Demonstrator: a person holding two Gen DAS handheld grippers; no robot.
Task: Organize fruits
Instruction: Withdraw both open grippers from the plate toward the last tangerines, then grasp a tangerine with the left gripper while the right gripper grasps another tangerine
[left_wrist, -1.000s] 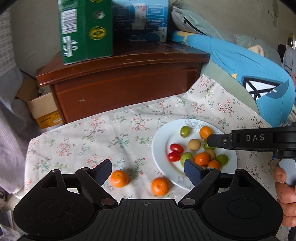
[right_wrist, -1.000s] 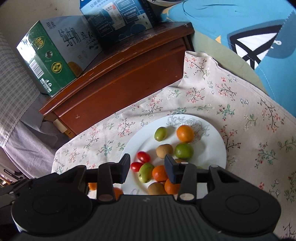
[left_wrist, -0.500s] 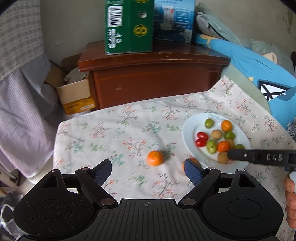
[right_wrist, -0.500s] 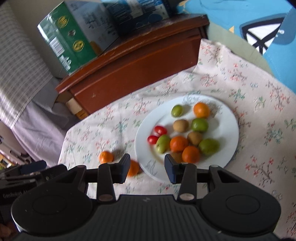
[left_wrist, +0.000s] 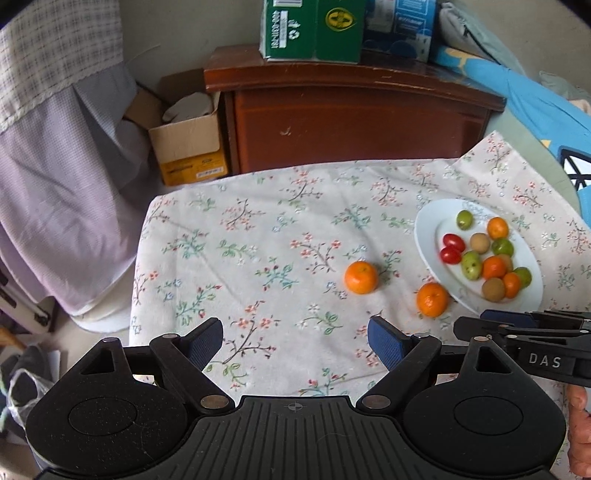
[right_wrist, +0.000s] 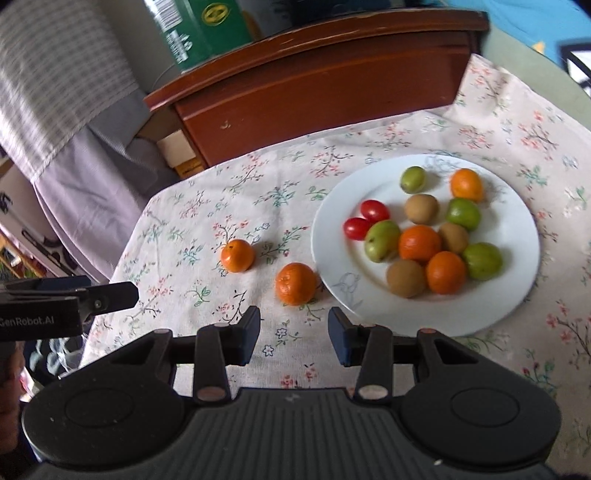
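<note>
A white plate (right_wrist: 517, 295) (left_wrist: 424, 236) on the floral cloth holds several fruits: oranges, green fruits, kiwis and two red tomatoes (right_wrist: 375, 210). Two loose oranges lie on the cloth left of the plate: one close to its rim (right_wrist: 295, 283) (left_wrist: 432, 299), one further left (right_wrist: 237, 255) (left_wrist: 361, 277). My right gripper (right_wrist: 293, 338) is open and empty, just in front of the nearer orange. My left gripper (left_wrist: 295, 345) is open and empty, back from both oranges. Each gripper shows at the edge of the other's view.
A brown wooden cabinet (left_wrist: 354, 122) stands behind the table with a green carton (left_wrist: 314, 29) and a blue box on top. A cardboard box (left_wrist: 184, 144) and lilac cloth are on the left. A blue cushion (left_wrist: 535, 96) lies at the right.
Both grippers have pulled back and up from the plate, so more of the table shows. The left view has swung left. The fruits have not moved.
</note>
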